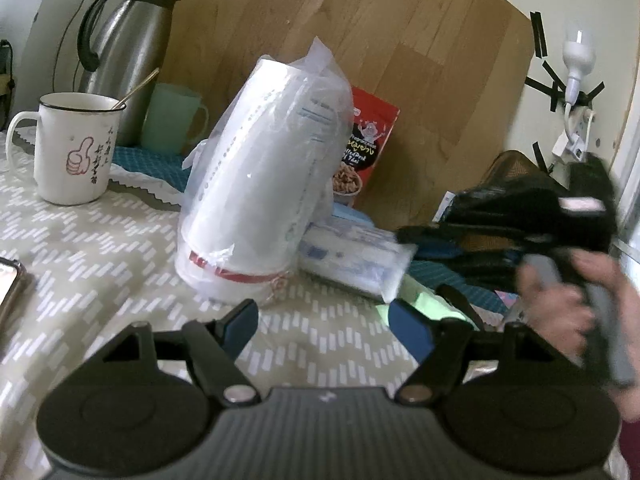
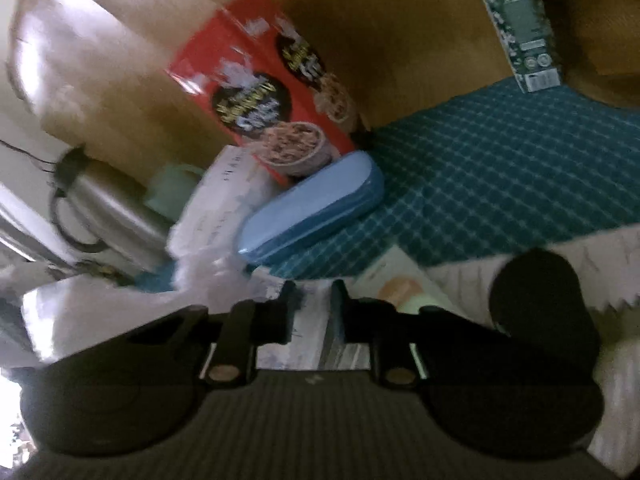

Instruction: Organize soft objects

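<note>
A tall white stack wrapped in a clear plastic bag (image 1: 260, 184) leans on the patterned tablecloth (image 1: 100, 248). Beside it lies a flat soft packet in clear wrap with blue print (image 1: 352, 258). In the left wrist view my right gripper (image 1: 408, 236) reaches in from the right, held by a hand (image 1: 576, 292), and its tips pinch the packet's right end. In the blurred right wrist view its jaws (image 2: 313, 312) stand close together with the whitish packet (image 2: 314, 336) between them. My left gripper (image 1: 326, 320) hovers open just in front of the bagged stack, holding nothing.
A white enamel mug (image 1: 68, 152), a steel thermos (image 1: 128, 52) and a green cup (image 1: 172, 120) stand at the back left. A red snack bag (image 2: 260, 92) leans on the wooden board behind a blue case (image 2: 312, 216). A green carton (image 2: 516, 24) sits beyond the teal checked cloth (image 2: 500, 168).
</note>
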A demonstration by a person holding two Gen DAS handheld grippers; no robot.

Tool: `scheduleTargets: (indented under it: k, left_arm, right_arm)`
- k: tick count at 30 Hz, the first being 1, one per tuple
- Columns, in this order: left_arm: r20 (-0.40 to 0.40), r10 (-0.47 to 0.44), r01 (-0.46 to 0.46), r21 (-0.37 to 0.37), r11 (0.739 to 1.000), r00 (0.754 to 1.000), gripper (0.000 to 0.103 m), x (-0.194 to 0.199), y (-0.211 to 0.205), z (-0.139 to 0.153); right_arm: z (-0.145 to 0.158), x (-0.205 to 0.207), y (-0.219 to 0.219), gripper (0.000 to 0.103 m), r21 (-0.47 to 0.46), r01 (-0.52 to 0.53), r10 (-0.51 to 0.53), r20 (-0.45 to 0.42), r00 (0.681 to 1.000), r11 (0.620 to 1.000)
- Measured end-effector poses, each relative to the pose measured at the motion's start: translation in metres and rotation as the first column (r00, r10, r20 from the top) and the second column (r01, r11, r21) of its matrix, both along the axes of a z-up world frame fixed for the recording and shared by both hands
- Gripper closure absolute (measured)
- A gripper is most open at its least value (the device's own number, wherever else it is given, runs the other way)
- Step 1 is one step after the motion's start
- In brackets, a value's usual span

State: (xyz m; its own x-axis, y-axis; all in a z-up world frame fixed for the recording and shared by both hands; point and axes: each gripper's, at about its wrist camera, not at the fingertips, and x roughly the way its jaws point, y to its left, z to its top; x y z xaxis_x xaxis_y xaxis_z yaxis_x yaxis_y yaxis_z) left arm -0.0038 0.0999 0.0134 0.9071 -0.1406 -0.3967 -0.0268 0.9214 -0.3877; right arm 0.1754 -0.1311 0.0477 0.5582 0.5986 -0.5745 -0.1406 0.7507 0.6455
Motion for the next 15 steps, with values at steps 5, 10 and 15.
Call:
scheduleTargets:
  k: [5, 10, 15]
  left_arm:
    - [0.016, -0.002, 0.002, -0.018, 1.000, 1.000, 0.026, -0.005, 0.002, 0.001]
    - [0.009, -0.010, 0.010, -0.053, 0.999, 1.000, 0.019, -0.005, 0.007, 0.000]
    - [-0.008, -0.015, 0.014, -0.066, 0.998, 1.000, 0.019, -0.008, 0.006, -0.001]
  right_arm:
    - [0.015, -0.057, -0.018, 0.089, 0.026, -0.062, 0.061, 0.048, 0.997, 0.998]
    - [0.018, -0.118, -0.036, 0.089, 0.046, -0.119, 0.115, 0.090, 0.989, 0.992]
    - [0.007, -0.167, -0.064, 0.089, 0.121, -0.104, 0.094, 0.080, 0.992, 0.987]
